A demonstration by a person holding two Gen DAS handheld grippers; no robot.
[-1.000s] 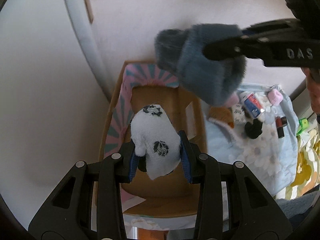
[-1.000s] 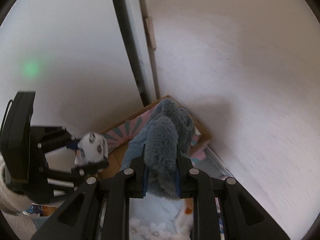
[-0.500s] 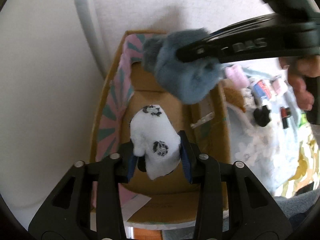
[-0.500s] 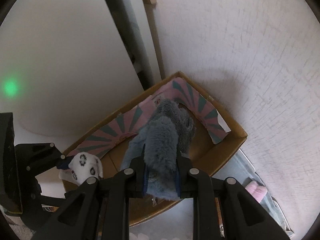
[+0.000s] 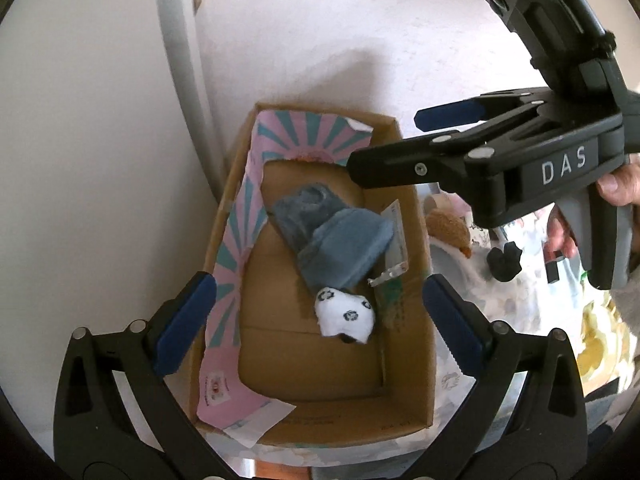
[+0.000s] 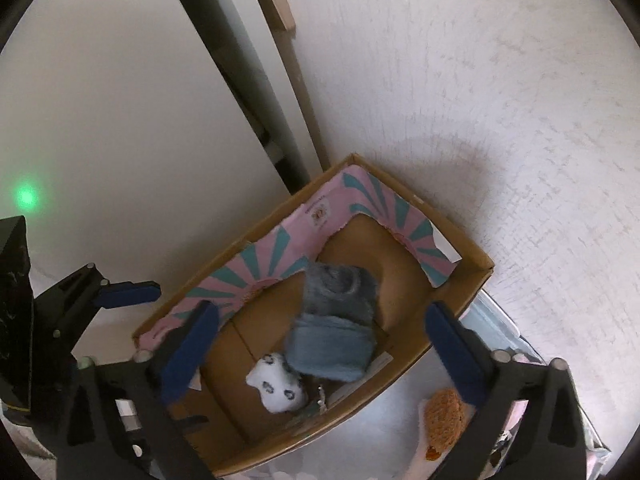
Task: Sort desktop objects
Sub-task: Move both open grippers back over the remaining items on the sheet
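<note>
A cardboard box [image 5: 416, 364] with a pink and teal lining stands against the wall; it also shows in the right wrist view [image 6: 476, 276]. Inside lie a fuzzy blue-grey sock [image 5: 332, 236] [image 6: 334, 328] and a white sock with black prints [image 5: 346, 316] [image 6: 278, 388], touching each other. My left gripper [image 5: 316, 320] is open and empty above the near half of the box. My right gripper [image 6: 320, 354] is open and empty above the box; it shows from the side in the left wrist view [image 5: 384, 140].
An orange plush toy [image 5: 448, 226] [image 6: 444, 416] lies just right of the box on a pale floral cloth [image 5: 520, 312]. A black knob-like object [image 5: 505, 264] and other small items lie further right. White wall and a grey door frame [image 5: 180, 80] stand behind.
Both grippers opened and let go. The blue-grey sock and the white sock dropped into the box. Both grippers now stand higher above it.
</note>
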